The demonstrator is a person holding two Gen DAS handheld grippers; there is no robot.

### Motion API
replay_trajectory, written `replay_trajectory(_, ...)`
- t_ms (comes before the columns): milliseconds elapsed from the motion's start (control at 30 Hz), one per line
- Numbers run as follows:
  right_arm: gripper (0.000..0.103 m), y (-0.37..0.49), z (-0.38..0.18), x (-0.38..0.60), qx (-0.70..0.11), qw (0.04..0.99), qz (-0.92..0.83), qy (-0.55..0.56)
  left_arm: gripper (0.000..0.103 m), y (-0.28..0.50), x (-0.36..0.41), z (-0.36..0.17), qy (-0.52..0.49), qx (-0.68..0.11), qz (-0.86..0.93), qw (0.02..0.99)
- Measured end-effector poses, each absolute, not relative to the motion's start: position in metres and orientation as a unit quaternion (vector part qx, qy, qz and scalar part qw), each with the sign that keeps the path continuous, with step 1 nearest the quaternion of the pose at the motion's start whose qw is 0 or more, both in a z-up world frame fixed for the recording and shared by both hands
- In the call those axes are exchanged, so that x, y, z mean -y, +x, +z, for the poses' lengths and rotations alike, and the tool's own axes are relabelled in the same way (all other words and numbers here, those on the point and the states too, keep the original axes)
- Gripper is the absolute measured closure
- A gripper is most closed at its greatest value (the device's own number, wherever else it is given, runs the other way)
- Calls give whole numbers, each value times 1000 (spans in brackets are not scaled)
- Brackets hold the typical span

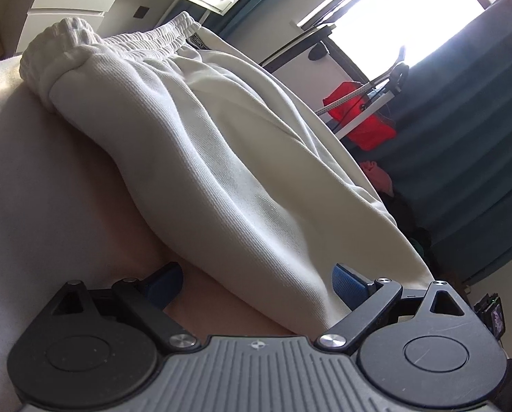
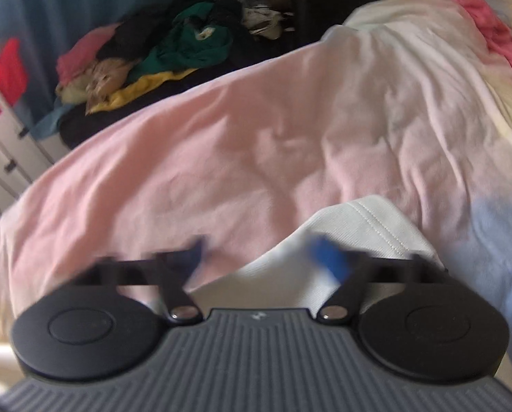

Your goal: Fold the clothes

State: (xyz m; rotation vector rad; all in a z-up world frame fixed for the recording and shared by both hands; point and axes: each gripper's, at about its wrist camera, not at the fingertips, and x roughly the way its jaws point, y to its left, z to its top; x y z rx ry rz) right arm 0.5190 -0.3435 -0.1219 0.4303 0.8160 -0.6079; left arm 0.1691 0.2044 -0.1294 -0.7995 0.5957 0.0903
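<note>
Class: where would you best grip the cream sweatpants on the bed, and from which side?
Probably the leg end of the cream sweatpants, approached from the near edge: it lies flat between the open left tool's fingers, while the bunched elastic waistband sits far off.

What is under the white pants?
The white pants lie on a pale pink sheet. What the pants cover, and anything beneath the sheet, cannot be seen.
</note>
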Motion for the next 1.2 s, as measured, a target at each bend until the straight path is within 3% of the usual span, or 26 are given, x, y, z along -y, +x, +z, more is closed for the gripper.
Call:
replay_trajectory(33, 97, 517, -121, 342, -390, 852, -286, 199, 8, 169, -205, -129, -387, -285, 41, 876)
replay_trajectory(433, 99, 370, -1, 358, -289, 902, -217, 236, 9, 161, -218, -118, -443, -303, 1, 844)
replay_trajectory(667, 99, 241, 33, 387, -226, 915, -186, 277, 9, 135, -218, -95, -442, -289, -24, 849)
replay_trajectory(800, 99, 157, 22, 416, -172, 913, -223, 296, 9, 126, -229, -94, -461, -296, -16, 837)
replay_trajectory(1067, 100, 53, -68, 504, -168, 825, -318, 437, 10, 114, -257, -113, -509, -318, 55, 798)
replay_trajectory(1200, 100, 37, -85, 518, -171, 798, -315, 484, 12, 124, -282, -125, -555, -312, 71, 768)
